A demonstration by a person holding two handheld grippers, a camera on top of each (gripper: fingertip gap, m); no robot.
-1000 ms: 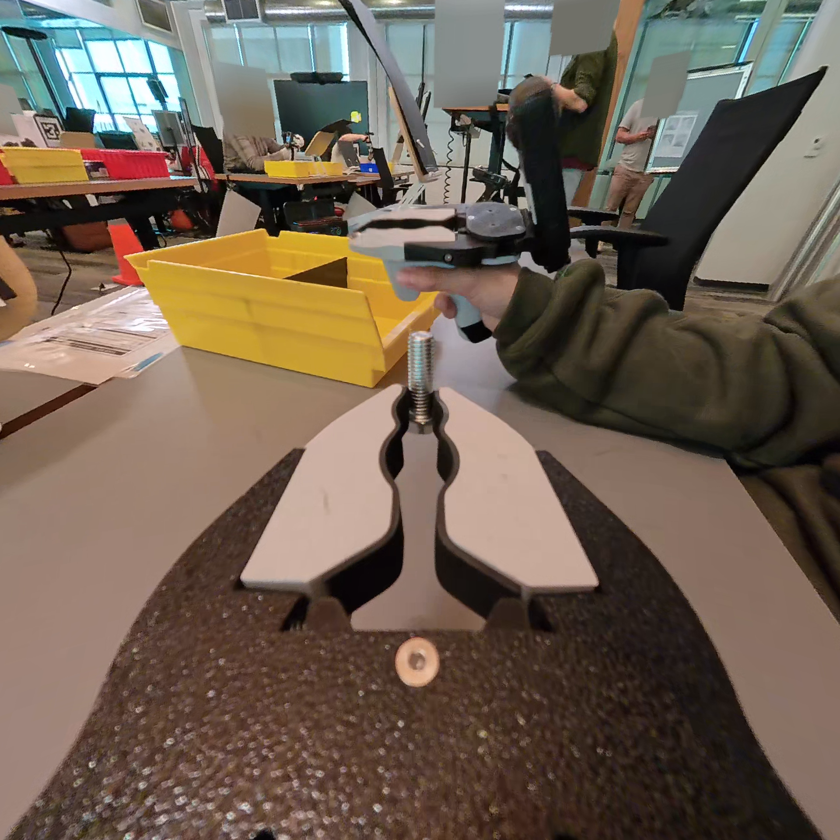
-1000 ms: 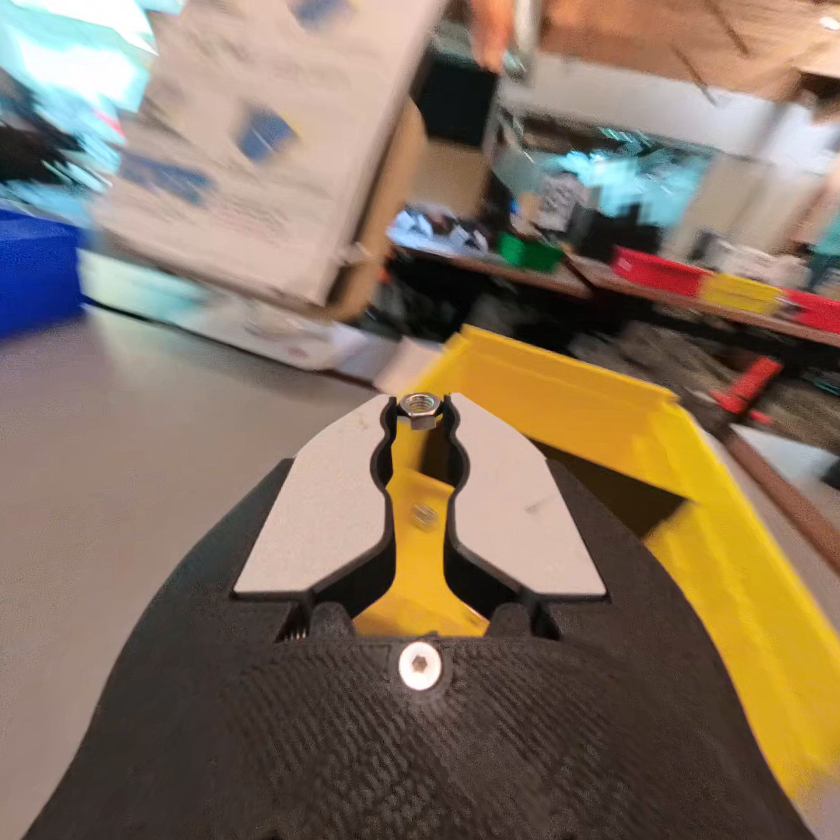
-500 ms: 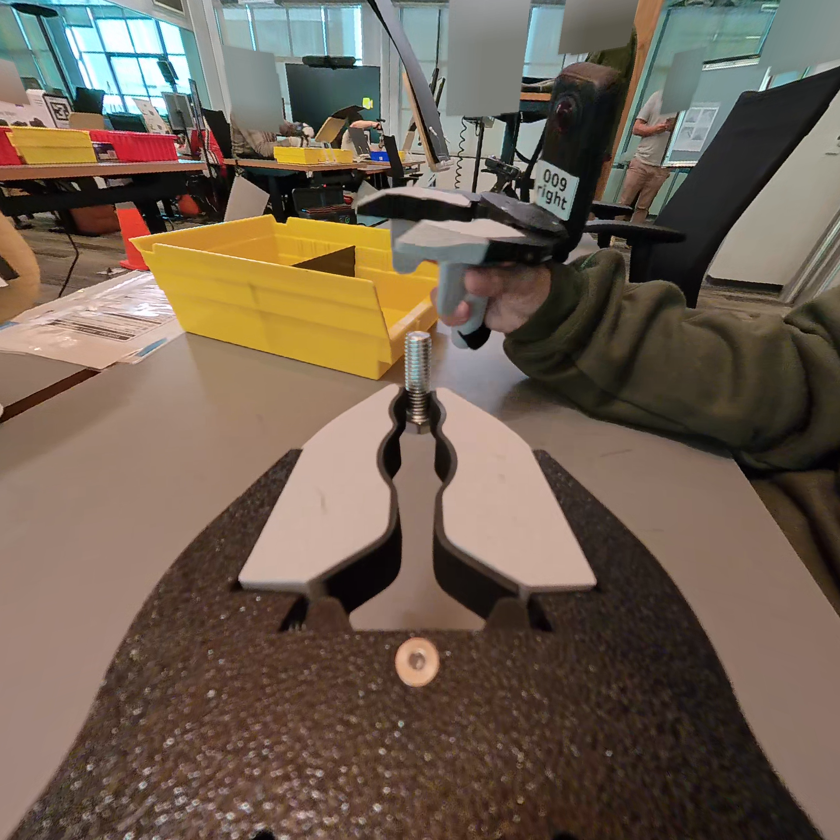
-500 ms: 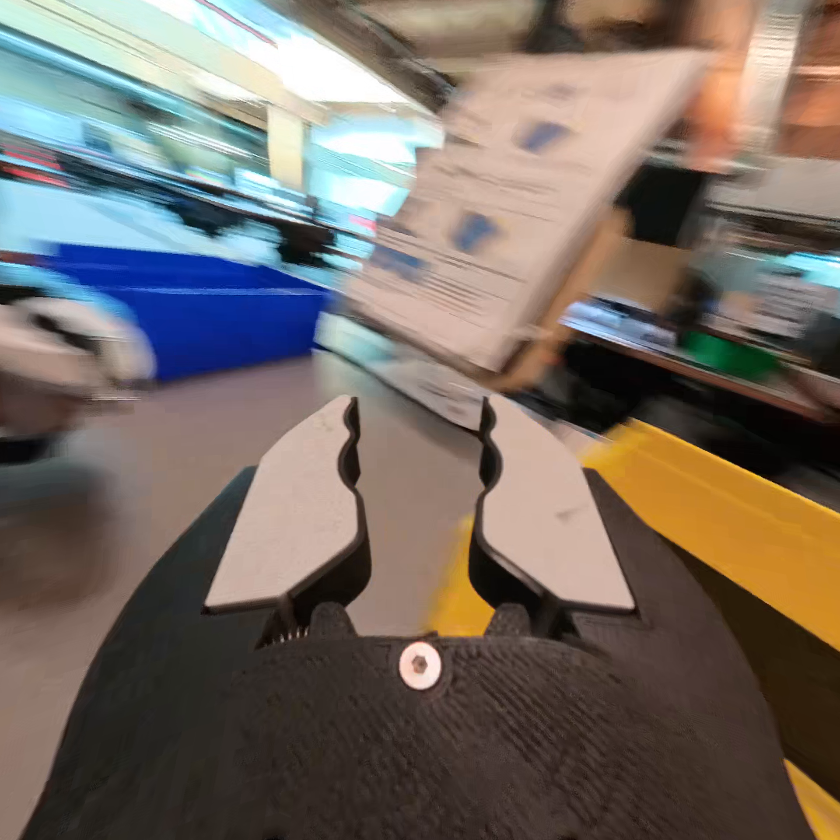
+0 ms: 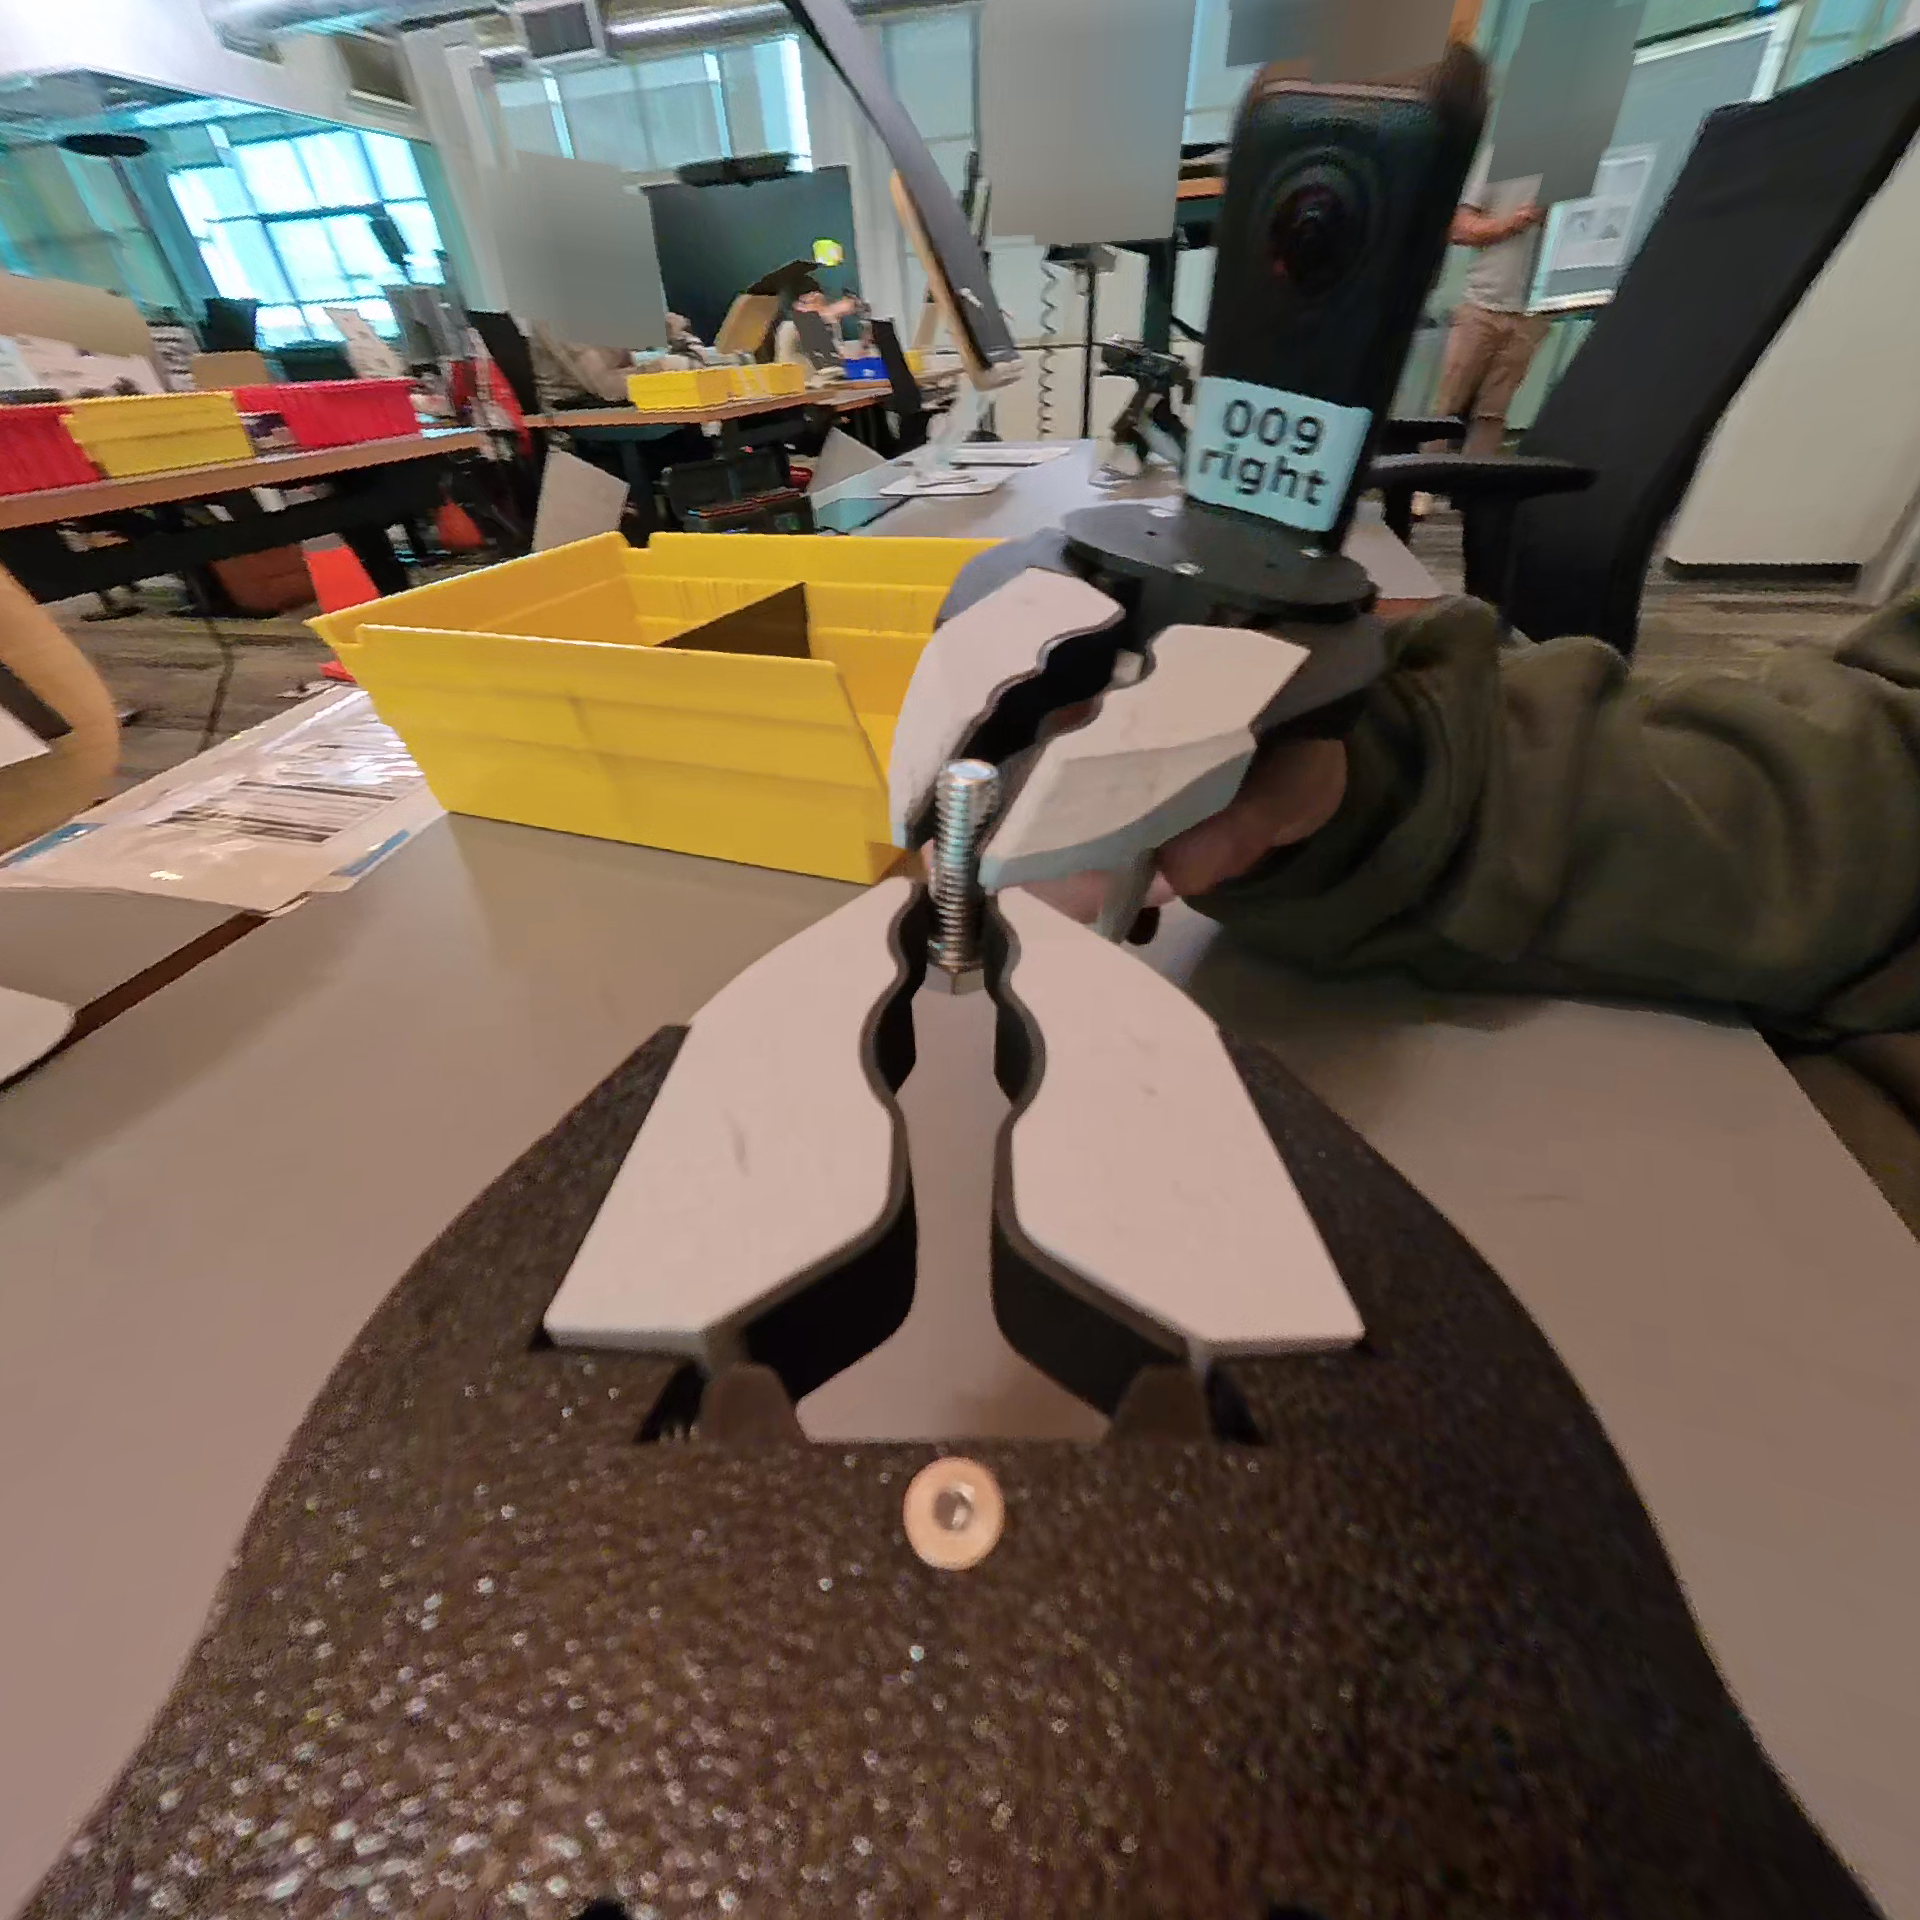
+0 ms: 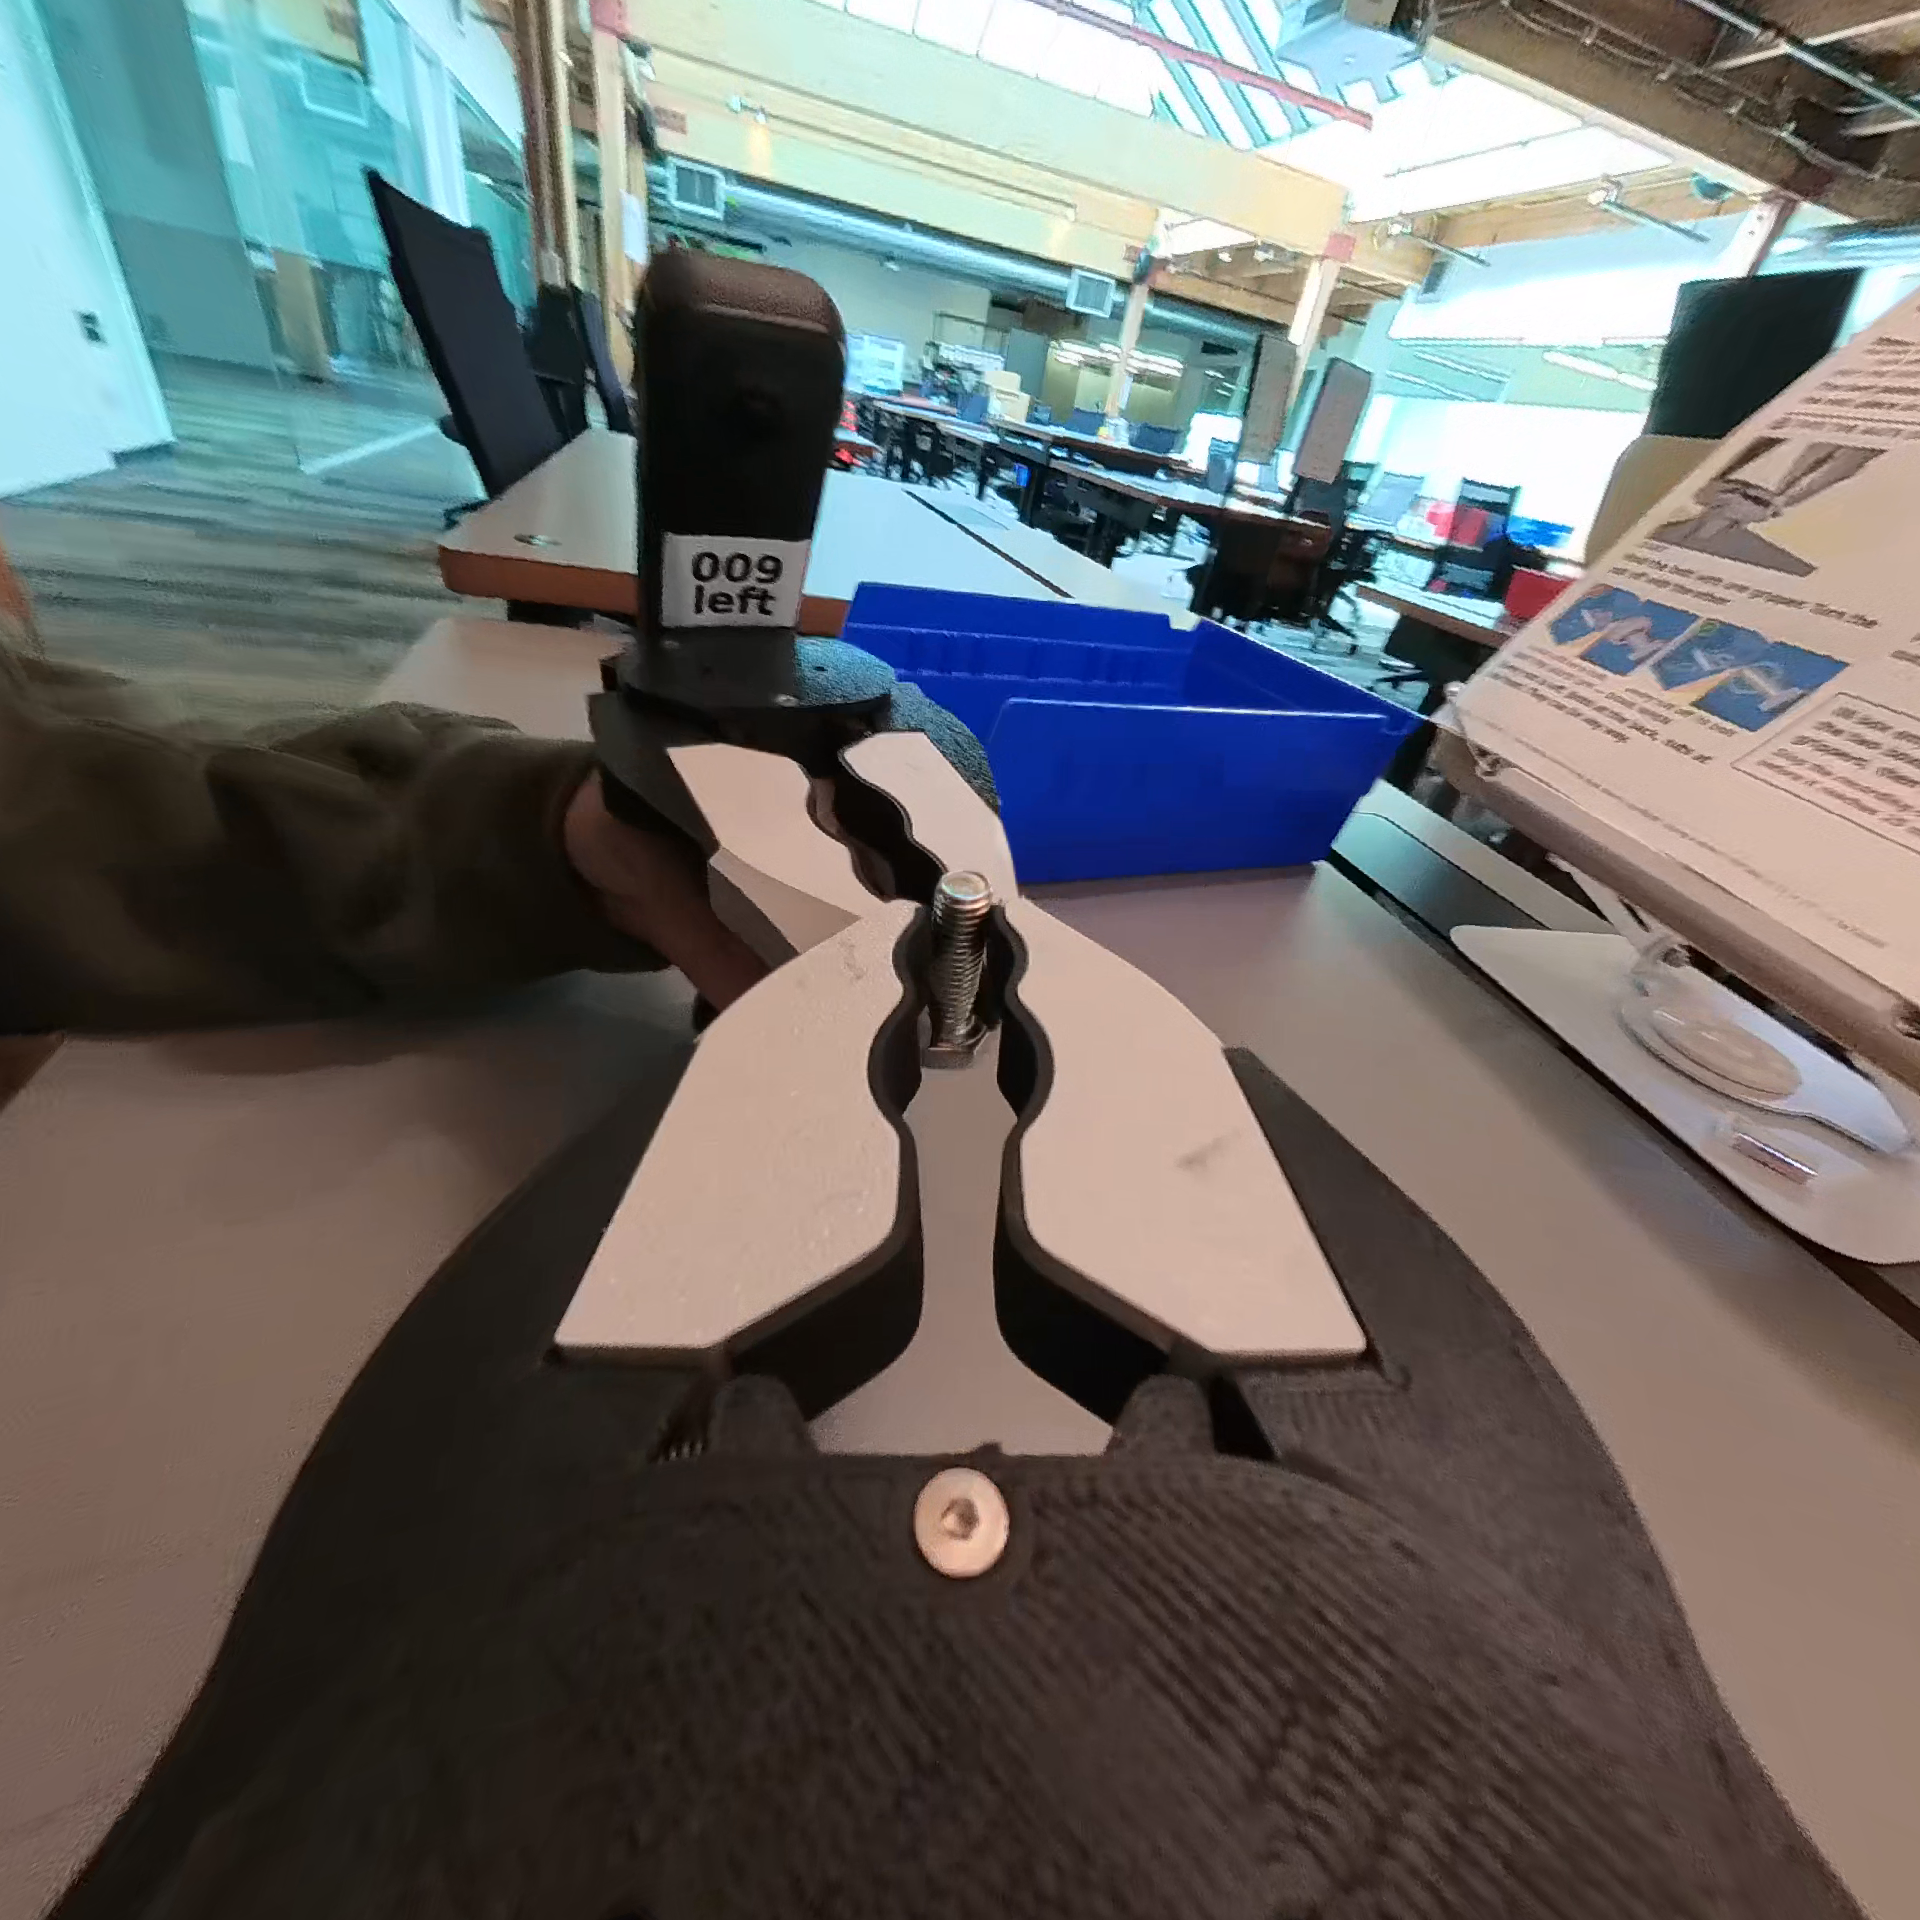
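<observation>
Yellow bin [image 5: 623,727] on grey tabletop [image 5: 312,1091], left of centre in left wrist view. Left tongs [image 5: 954,935] nearly closed, gripping bolt [image 5: 961,862] near its head, threaded shaft upright. Right tongs [image 5: 951,831] just beyond, tips either side of shaft top, jaws parted a little; whether they touch thread, cannot tell. Right wrist view: bolt [image 6: 958,971] in notch of right tongs [image 6: 961,935], blue bin [image 6: 1122,748] behind, printed sheet on stand [image 6: 1714,644] at far right.
</observation>
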